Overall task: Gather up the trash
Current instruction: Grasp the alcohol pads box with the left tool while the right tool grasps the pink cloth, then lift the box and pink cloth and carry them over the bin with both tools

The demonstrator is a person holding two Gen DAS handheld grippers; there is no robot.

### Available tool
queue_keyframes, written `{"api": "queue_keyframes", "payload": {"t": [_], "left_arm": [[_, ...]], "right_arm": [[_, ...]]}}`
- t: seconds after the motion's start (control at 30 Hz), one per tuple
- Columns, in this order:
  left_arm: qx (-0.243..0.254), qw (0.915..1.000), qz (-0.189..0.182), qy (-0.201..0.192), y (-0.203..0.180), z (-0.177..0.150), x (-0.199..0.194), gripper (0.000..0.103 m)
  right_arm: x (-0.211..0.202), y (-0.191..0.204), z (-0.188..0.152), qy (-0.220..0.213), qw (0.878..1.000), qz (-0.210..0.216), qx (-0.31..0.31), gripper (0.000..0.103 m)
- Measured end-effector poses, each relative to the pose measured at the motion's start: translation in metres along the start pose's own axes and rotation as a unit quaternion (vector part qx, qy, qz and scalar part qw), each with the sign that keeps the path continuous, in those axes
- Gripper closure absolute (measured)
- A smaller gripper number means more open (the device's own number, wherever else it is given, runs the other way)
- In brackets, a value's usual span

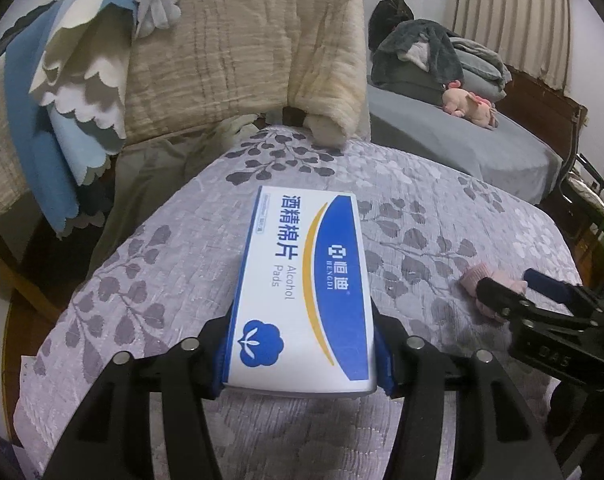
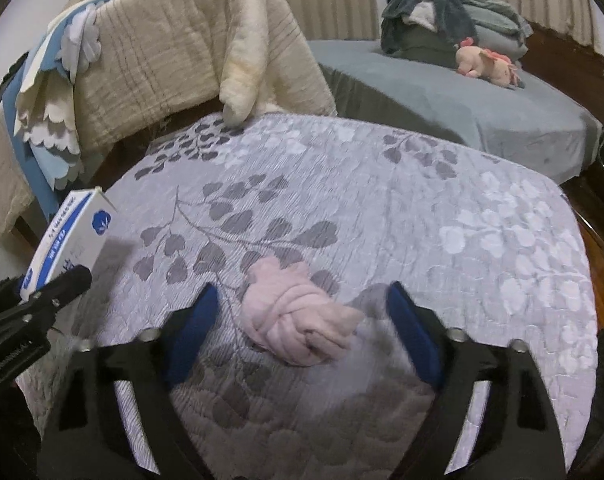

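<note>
- We see the left gripper [image 1: 302, 354] clamped on a white and blue cardboard box of alcohol pads [image 1: 304, 288]; its two blue pads press on the long sides of the box near its closer end.
- The box is held flat, its printed face up, above a grey quilted cover with a dark leaf pattern [image 1: 174, 248], and its far end points toward a beige quilted blanket [image 1: 238, 52] that hangs over a rail.
- In the right wrist view the same box appears at the left edge, with one black finger of the left gripper in front of it.
- The right gripper [image 2: 300, 318] has its jaws apart, about three quarters of their widest, and they grip nothing.
- Between its blue pads [image 2: 192, 332] lies a pale pink knotted bundle of soft fabric [image 2: 298, 316]; a gap shows on each side, so the pads do not press on it.
- The bundle rests on the leaf-patterned cover, near the closer edge.
- Both grippers point down at a slant toward the cover; the right one is to the right of the left one, and in the left wrist view its black finger overlaps the pink bundle.
- Behind the cover stands a bed with a grey sheet [image 2: 482, 104], and on it lies a pink plush toy [image 2: 486, 62] beside a pile of dark and grey bedding [image 2: 430, 16].
- We see no bin or bag for trash in these views, and no hand of the person.
</note>
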State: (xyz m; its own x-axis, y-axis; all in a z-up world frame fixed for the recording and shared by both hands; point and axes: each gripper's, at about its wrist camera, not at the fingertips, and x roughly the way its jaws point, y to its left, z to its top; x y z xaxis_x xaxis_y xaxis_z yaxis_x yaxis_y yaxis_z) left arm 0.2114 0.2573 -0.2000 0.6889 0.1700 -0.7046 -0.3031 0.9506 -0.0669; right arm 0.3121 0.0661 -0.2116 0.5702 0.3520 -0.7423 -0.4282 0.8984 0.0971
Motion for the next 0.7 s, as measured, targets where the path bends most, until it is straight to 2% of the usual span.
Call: {"api": "queue_keyframes", "payload": {"t": [0.07, 0.13, 0.23, 0.7], "left_arm": [[-0.002, 1.0, -0.002, 0.0, 0.001, 0.0, -0.001, 0.048], [-0.002, 1.0, -0.002, 0.001, 0.0, -0.001, -0.001, 0.048], [-0.003, 1.0, -0.003, 0.001, 0.0, -0.001, -0.002, 0.048], [0.007, 0.9998, -0.011, -0.014, -0.015, 0.006, -0.021, 0.048]], "right_arm": [[0.002, 0.001, -0.001, 0.004, 1.0, 0.001, -0.001, 0.028], [0.003, 0.002, -0.001, 0.01, 1.0, 0.005, -0.002, 0.041], [0.004, 0.002, -0.001, 0.014, 1.0, 0.009, -0.001, 0.051], [-0.023, -0.007, -0.001, 0.001, 1.0, 0.015, 0.009, 0.054]]}}
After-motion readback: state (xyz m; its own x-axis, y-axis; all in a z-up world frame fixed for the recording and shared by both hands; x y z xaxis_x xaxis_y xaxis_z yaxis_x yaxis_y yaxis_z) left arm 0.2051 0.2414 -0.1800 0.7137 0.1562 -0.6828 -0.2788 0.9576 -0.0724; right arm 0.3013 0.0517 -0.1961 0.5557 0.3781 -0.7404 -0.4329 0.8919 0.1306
